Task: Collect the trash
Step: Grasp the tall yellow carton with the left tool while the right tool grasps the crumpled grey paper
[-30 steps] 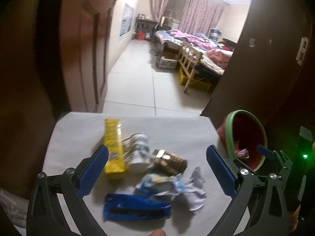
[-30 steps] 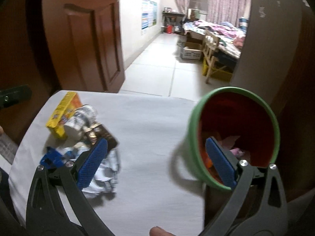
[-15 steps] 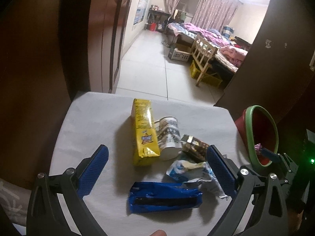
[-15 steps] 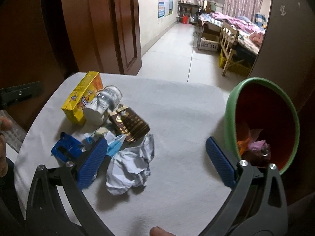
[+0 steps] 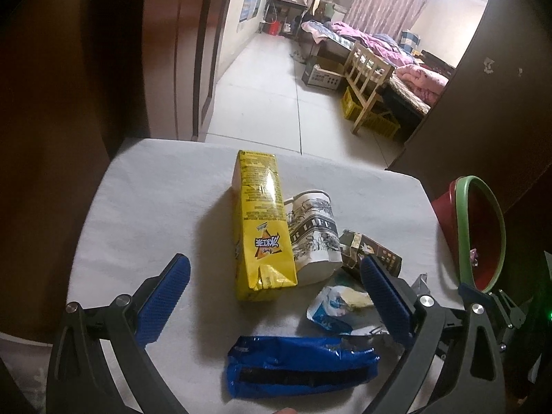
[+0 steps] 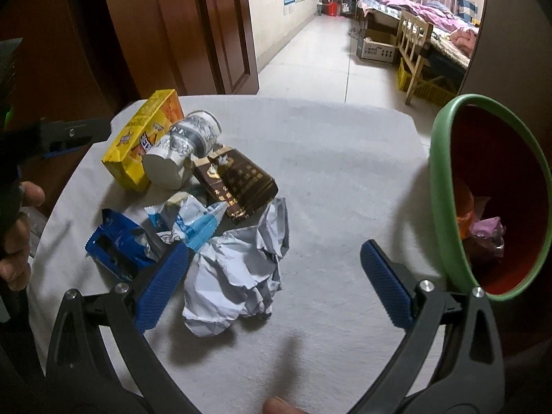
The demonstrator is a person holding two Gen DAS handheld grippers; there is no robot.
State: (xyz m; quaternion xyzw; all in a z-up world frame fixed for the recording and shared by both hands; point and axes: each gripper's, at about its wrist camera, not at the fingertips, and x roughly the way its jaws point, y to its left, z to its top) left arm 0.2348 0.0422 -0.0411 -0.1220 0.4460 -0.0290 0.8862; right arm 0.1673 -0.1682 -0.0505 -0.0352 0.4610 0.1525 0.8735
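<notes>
**Litter heaped mid-bench, bin waiting at the right edge**

The left gripper hangs over the pile with fingers wide and empty; the yellow carton runs lengthwise away from it, the blue wrapper crosswise just beneath. The right gripper, also wide and empty, frames the crumpled paper, its nearest piece. Clear bench separates that paper from the green-rimmed bin at the right edge.

Both wrist views look down close, sharing the trash pile from opposite sides
</notes>
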